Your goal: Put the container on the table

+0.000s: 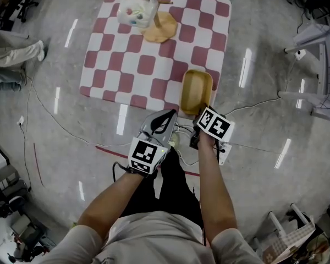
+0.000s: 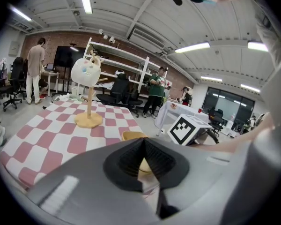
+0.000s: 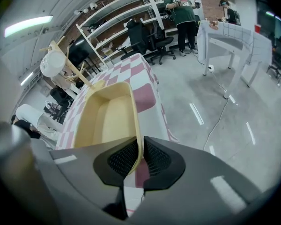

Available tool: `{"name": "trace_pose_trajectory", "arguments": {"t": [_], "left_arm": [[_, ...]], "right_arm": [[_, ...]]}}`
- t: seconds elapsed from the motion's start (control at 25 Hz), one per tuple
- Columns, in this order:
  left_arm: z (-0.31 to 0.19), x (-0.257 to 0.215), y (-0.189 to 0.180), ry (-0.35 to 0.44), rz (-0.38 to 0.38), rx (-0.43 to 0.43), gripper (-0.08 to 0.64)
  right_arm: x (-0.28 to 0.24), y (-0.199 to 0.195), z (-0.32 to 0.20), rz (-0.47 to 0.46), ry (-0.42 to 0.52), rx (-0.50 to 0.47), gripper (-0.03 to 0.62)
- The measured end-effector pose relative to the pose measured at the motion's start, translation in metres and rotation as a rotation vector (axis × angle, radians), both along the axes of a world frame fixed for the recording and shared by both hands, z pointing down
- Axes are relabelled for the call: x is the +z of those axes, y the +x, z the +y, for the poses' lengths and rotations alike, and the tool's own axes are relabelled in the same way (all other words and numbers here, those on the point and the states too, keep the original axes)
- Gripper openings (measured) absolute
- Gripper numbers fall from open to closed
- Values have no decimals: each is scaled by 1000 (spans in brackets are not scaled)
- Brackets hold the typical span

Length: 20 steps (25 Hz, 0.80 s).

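Note:
The yellow oblong container point(image 1: 196, 91) is over the near right corner of the red-and-white checkered table point(image 1: 148, 65); whether it rests on the cloth I cannot tell. My right gripper point(image 1: 202, 114) is shut on its near rim. In the right gripper view the pads point(image 3: 154, 159) pinch the container's point(image 3: 107, 116) right wall. My left gripper point(image 1: 166, 119) hangs just left of it, below the table's near edge, shut and holding nothing. In the left gripper view the container point(image 2: 131, 135) peeks above the closed jaws of the left gripper point(image 2: 144, 144).
A wooden mug tree point(image 1: 159, 26) with a white mug point(image 1: 136, 12) stands at the table's far side. Cables point(image 1: 60, 125) run across the grey floor. A person's legs point(image 1: 11, 59) are at left and a white rack point(image 1: 319, 65) at right.

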<state>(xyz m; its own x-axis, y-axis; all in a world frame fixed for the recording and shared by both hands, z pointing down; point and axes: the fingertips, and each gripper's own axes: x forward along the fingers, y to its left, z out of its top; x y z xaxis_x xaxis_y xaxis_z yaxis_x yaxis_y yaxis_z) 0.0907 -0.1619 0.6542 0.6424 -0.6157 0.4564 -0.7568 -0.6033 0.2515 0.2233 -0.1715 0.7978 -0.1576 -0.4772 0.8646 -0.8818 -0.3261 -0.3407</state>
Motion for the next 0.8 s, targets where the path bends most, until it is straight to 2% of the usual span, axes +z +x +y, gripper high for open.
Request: {"name": "trace_pose_trajectory", "arguments": {"t": [0.12,0.24,0.56,0.8], "left_arm": [[0,1,-3,-4,2,-3,6],[-1,-1,-5,-2,6,-3,6],[1,-16,-11,9,23,6,6],[8,-38,-18,15,39,23,6]], "right_arm": [[0,-1,-1,-16,6,1,27],[-3,-2,-2,-23,12,6,60],[-33,-1,4,6,50,2,61],[-76,-11,10,39,131,-35,58]]}}
